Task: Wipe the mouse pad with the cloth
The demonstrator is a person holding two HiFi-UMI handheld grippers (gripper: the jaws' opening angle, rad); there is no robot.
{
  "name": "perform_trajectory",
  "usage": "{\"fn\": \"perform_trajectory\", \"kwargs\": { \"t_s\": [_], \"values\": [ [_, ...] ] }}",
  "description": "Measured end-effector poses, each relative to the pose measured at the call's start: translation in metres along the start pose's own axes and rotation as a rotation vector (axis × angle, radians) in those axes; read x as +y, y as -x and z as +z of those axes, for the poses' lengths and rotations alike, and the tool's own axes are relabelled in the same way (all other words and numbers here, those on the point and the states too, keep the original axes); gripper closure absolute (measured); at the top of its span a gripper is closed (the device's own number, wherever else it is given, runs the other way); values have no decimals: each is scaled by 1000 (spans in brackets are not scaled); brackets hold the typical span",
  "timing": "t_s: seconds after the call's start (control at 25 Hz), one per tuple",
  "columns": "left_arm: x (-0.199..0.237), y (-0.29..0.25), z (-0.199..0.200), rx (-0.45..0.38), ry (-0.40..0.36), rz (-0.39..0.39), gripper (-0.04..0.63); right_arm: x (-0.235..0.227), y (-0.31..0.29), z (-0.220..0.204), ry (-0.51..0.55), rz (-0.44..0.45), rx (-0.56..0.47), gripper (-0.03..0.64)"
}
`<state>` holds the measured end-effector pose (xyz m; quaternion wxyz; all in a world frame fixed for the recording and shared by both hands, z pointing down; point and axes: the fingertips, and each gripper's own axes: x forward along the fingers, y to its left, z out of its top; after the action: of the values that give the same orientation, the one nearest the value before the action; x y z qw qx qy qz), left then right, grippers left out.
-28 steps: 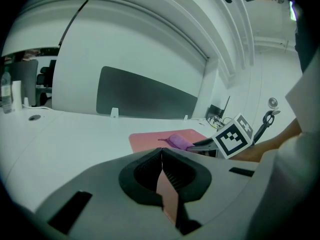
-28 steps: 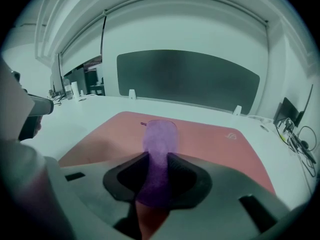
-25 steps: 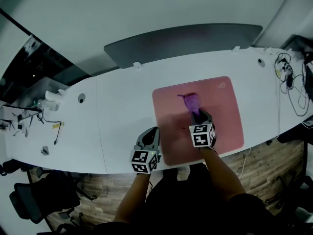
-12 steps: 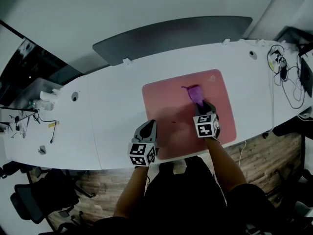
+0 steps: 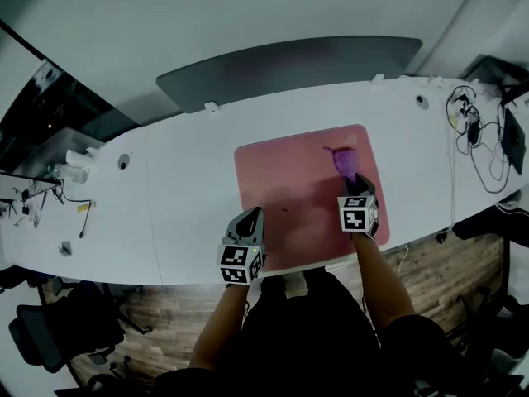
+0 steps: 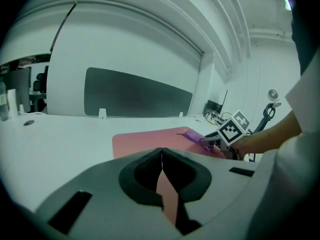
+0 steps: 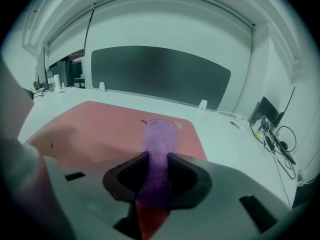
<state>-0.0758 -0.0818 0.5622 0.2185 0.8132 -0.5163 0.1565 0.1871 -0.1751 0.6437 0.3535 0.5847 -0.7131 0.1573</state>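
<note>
We are working at a long white table (image 5: 182, 180), where a pink mouse pad (image 5: 289, 184) is lying flat in front of us. On the pad's right half, toward its far right corner, the purple cloth (image 5: 345, 162) is lying stretched out as a narrow strip. Its long axis is running away from us and its free end is pointing at the pad's far edge. Our right gripper (image 5: 355, 184) is pinching the cloth's near end between its jaws. Our left gripper (image 5: 251, 216) is sitting over the pad's near left edge, jaws pressed together on nothing.
</note>
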Motion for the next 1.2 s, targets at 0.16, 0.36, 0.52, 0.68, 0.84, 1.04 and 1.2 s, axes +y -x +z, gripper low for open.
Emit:
{"fn": "perform_trajectory", "kwargs": {
  "t_s": [0.16,0.36,0.52,0.68,0.84,1.04,1.2],
  "values": [
    [-10,-5,-2,3,-3,-10,574,-23,1,-9,-16,-29,17,491],
    [-18,-8,-7,18,-12,-22,574,-39,-1,-14,-42,-28,32,491],
    [-22,-13,-8,24,-13,-25,574,-55,-1,-17,-41,-43,37,491],
    [-20,-12,-11,31,-14,-16,574,-62,-1,-20,-52,-42,38,491],
    [-18,-11,-13,38,-21,-11,574,-71,-3,-22,-66,-50,33,491],
    [-9,-7,-15,37,-21,-5,574,-71,-1,-20,-81,-60,12,494],
    [4,2,-17,41,-16,1,574,-51,8,-4,-89,-27,-53,495]
  ]
}}
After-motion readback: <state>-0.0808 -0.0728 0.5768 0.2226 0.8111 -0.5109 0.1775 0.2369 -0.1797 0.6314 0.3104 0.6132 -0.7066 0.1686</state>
